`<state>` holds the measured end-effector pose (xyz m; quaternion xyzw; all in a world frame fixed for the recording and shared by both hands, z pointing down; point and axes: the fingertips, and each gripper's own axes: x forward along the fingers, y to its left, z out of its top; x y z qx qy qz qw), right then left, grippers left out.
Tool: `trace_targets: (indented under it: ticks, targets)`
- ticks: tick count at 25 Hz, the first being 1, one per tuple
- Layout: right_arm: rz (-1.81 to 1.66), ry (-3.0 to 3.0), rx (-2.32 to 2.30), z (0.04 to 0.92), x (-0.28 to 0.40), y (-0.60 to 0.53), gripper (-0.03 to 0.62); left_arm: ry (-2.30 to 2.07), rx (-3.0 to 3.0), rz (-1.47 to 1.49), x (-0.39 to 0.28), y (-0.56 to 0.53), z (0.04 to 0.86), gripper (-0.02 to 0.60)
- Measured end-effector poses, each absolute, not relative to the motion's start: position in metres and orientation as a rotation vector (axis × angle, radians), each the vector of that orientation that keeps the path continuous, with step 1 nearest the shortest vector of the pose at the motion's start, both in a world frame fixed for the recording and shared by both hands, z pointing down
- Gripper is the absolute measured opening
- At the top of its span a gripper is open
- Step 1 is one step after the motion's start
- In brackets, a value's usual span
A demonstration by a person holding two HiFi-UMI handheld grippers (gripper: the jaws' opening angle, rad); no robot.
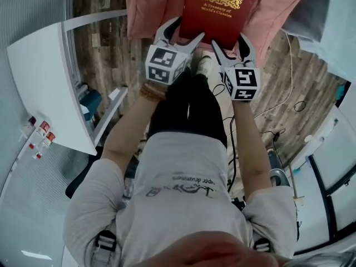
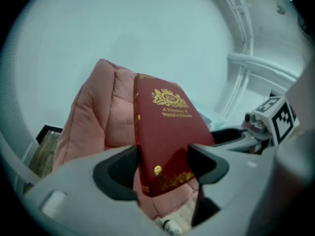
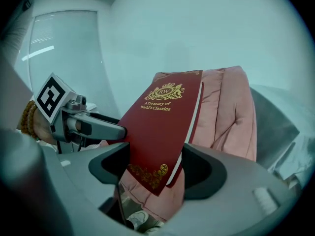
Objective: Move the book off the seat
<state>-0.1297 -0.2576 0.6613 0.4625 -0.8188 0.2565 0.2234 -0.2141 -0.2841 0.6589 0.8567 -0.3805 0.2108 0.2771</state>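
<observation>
A dark red hardcover book [image 1: 219, 10] with gold lettering is up in the air in front of a pink padded seat cushion [image 1: 147, 7]. My left gripper [image 1: 186, 31] is shut on the book's near left corner, and my right gripper [image 1: 229, 42] is shut on its near right corner. In the left gripper view the book [image 2: 167, 132] stands tilted between the jaws of the left gripper [image 2: 162, 166], with the cushion [image 2: 98, 112] behind it. The right gripper view shows the book [image 3: 157, 132] wedged between the jaws of the right gripper [image 3: 155, 168], the cushion [image 3: 226, 107] to its right.
A white table [image 1: 44, 88] stands at the left with small red-capped bottles [image 1: 39, 138] beside it. Cables [image 1: 278, 121] trail over the wooden floor at the right. The person's dark-trousered legs [image 1: 189, 110] and a shoe [image 1: 203, 65] are below the grippers.
</observation>
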Motion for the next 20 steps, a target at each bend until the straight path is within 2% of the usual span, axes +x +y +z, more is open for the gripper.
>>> trace_targets:
  ticks: [20]
  targets:
    - [0.519, -2.385, 1.329, 0.43, -0.136, -0.196, 0.333, -1.165, 2.452, 0.469, -0.221, -0.221, 0.424, 0.325]
